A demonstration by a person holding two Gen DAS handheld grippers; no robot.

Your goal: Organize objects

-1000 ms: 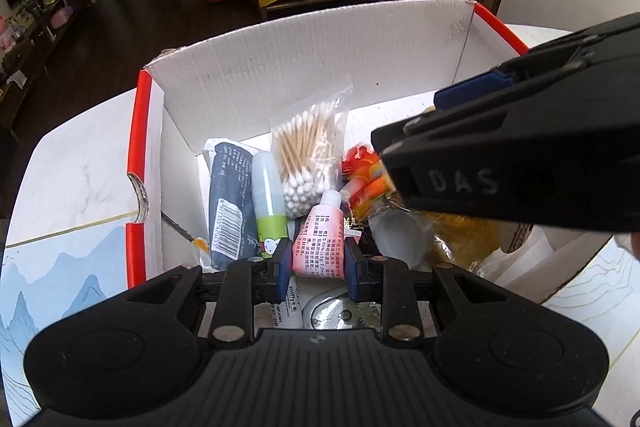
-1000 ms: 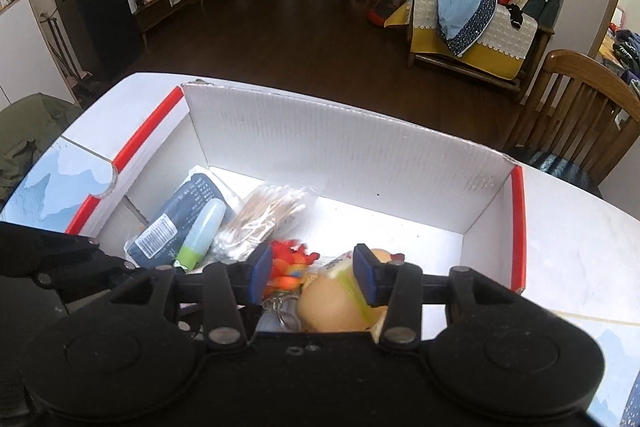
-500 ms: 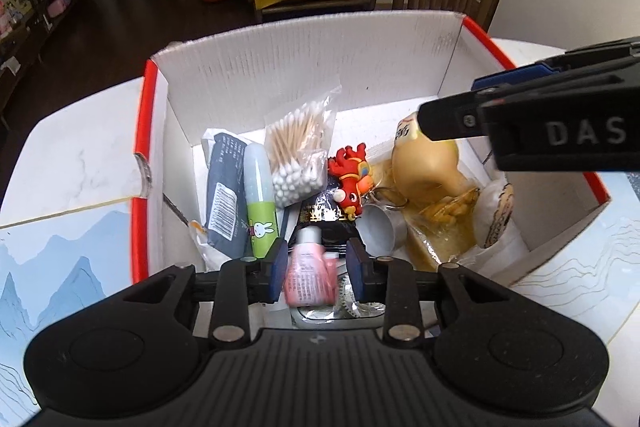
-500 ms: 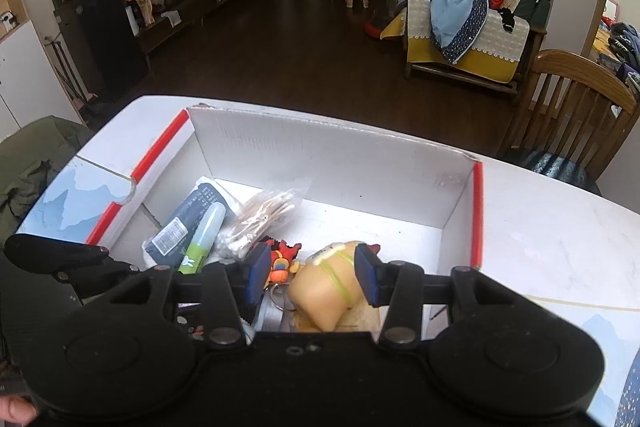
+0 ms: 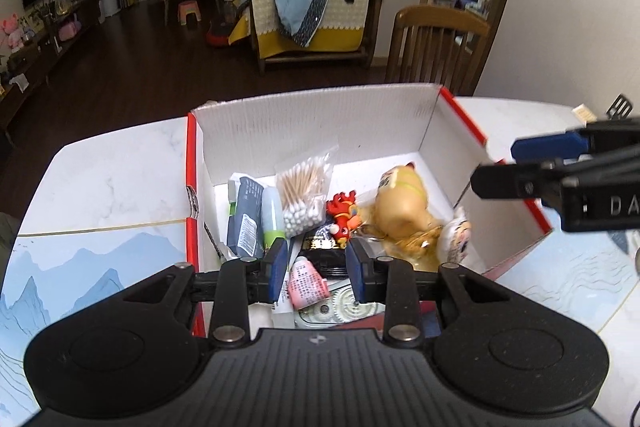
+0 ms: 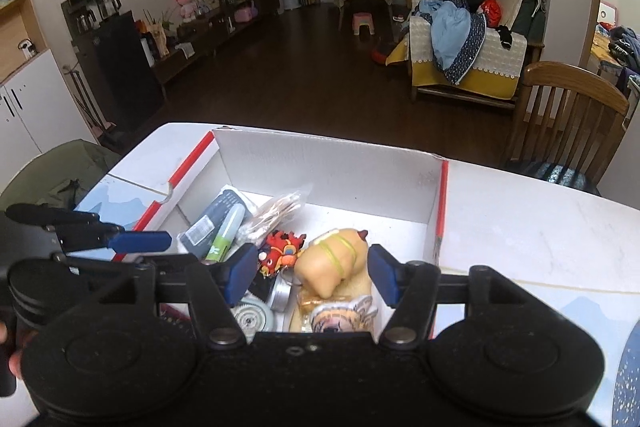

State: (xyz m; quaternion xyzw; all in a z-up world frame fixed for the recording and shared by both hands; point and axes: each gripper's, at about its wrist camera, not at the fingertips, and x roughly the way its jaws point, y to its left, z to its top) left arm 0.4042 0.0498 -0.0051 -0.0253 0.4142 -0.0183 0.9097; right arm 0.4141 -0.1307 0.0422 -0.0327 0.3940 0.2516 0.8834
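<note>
Your black left gripper (image 5: 316, 273) hangs slightly parted and empty; your black right gripper (image 6: 312, 277), jaws just widened, holds nothing.

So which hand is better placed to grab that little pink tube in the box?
Left. The left fingers hang open over the pink tube, which shows between them in the box.

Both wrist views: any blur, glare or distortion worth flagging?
Left wrist view: strong fisheye bending, box floor glaring white, contents sharp, dim room behind. Right wrist view: same curvature, box interior bright, the near plush toy soft, living room darker.
</note>
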